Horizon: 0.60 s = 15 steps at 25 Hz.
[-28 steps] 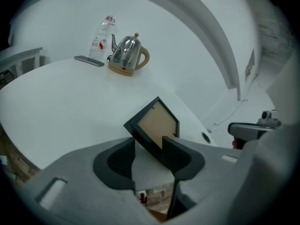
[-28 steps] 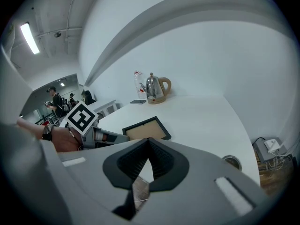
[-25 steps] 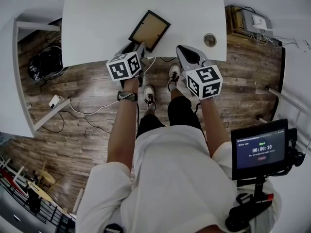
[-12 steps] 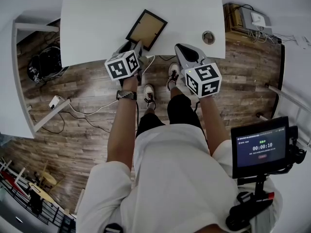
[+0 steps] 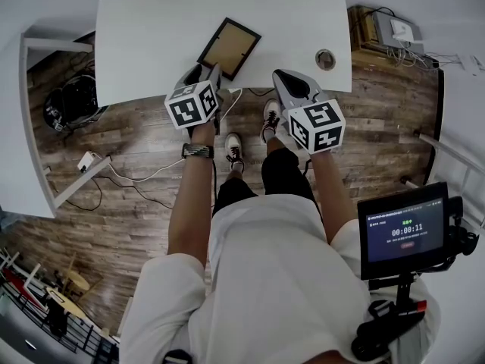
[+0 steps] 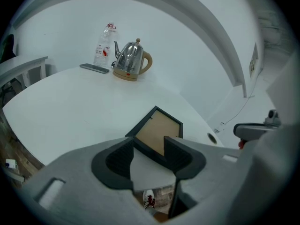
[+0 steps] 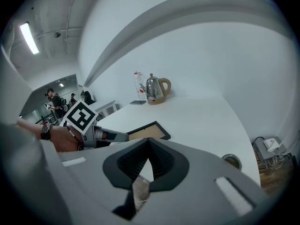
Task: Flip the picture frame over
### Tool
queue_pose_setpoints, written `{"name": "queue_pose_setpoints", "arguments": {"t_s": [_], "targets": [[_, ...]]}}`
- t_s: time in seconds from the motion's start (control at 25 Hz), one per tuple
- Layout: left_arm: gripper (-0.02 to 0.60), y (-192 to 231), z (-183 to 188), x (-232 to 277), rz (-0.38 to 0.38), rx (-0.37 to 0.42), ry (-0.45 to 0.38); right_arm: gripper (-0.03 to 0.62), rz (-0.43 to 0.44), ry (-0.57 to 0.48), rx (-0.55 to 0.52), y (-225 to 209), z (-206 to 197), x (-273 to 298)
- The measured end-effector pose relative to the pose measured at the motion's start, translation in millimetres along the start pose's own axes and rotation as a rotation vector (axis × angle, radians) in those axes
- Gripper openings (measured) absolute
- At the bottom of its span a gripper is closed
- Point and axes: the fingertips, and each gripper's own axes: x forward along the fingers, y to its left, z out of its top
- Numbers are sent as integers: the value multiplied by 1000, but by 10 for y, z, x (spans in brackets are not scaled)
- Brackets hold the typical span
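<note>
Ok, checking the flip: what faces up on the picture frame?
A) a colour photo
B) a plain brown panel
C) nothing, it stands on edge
B: the picture frame lies flat on the white table, with a plain brown panel facing up inside its black border.

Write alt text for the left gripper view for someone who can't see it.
The left gripper has just opened its jaws wide; between them shows the near edge of a black picture frame, ungripped, lying brown side up on a white table. A steel kettle and a bottle stand at the far end.
</note>
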Motion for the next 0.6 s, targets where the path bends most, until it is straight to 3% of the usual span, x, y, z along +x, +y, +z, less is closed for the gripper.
{"name": "queue_pose_setpoints", "arguments": {"t_s": [0.24, 0.6], "targets": [[199, -62, 36, 9, -7, 78, 1, 2, -11, -11, 6, -33, 39, 9], [113, -214, 180, -5, -53, 159, -19, 2, -25, -41, 5, -95, 165, 24]]}}
